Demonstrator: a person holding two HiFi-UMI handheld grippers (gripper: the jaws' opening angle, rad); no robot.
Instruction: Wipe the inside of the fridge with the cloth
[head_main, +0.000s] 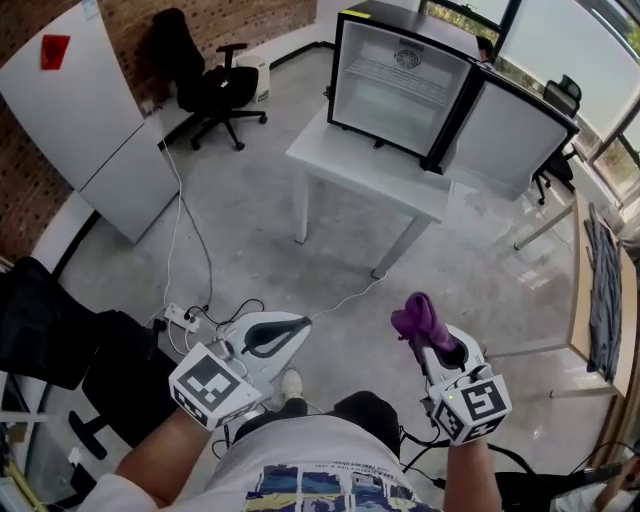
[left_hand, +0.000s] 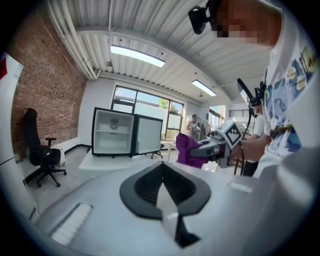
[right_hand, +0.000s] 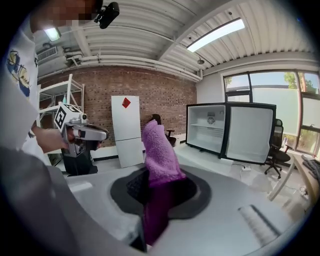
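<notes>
A small black fridge (head_main: 400, 85) stands on a white table (head_main: 370, 170) far ahead, its door (head_main: 520, 135) swung open to the right and its white inside bare. It also shows in the left gripper view as the fridge (left_hand: 112, 132) and in the right gripper view as the fridge (right_hand: 207, 127). My right gripper (head_main: 425, 335) is shut on a purple cloth (head_main: 420, 318), which sticks up from the jaws; the cloth (right_hand: 159, 165) fills the middle of the right gripper view. My left gripper (head_main: 275, 335) is shut with nothing in it, far from the fridge.
A black office chair (head_main: 205, 85) stands at the back left beside a white cabinet (head_main: 95, 120). A power strip (head_main: 182, 318) and cables lie on the concrete floor near my feet. A wooden table (head_main: 600, 290) is at the right, a dark chair (head_main: 60, 340) at the left.
</notes>
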